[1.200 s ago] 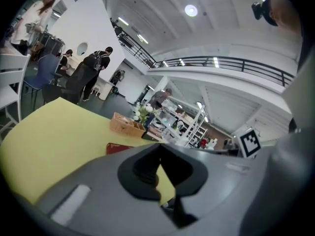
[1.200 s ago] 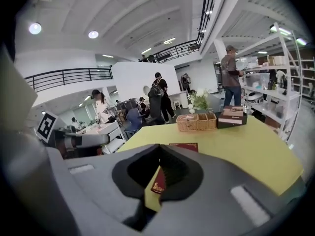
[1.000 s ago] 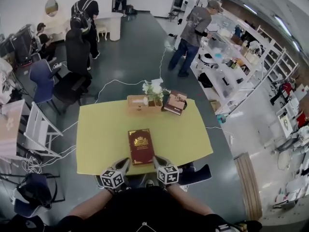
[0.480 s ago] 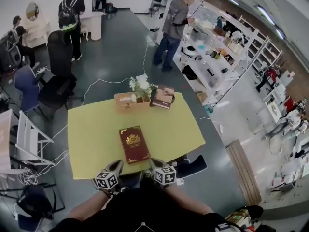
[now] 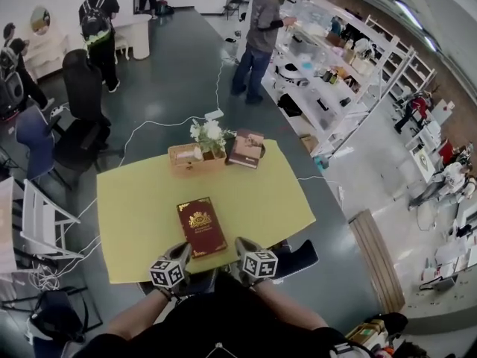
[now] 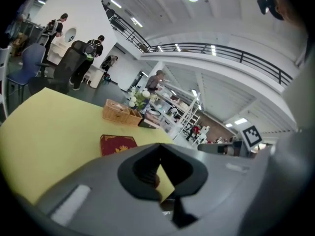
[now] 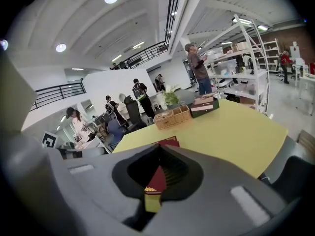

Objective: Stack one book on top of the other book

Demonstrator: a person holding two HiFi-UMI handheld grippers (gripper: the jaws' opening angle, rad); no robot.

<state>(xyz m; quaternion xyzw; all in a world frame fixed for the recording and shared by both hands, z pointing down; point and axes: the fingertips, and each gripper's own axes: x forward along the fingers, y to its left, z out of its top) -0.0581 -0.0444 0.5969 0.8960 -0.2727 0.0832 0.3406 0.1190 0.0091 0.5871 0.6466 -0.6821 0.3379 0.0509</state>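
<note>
A dark red book [image 5: 201, 227] with a gold crest lies flat on the yellow table [image 5: 268, 200], near its front edge. A second, brown book [image 5: 246, 148] lies at the far edge. My left gripper [image 5: 182, 250] sits just off the red book's near left corner. My right gripper [image 5: 240, 246] is off its near right corner. Both are shut and hold nothing; whether they touch the book I cannot tell. In the left gripper view the red book [image 6: 117, 144] lies beyond the closed left gripper [image 6: 158, 149]. In the right gripper view the red book [image 7: 167, 142] shows over the closed right gripper [image 7: 158, 150].
A wicker basket [image 5: 196, 157] with white flowers [image 5: 207, 132] stands at the table's far edge, left of the brown book. Chairs [image 5: 45, 215] stand to the left. Shelving [image 5: 350, 66] runs along the right. Several people stand in the background. Cables cross the floor behind the table.
Both grippers have dropped a little and edged forward at the near end of the red book. The head view has swung, so the table sits further left. Neither book has moved.
</note>
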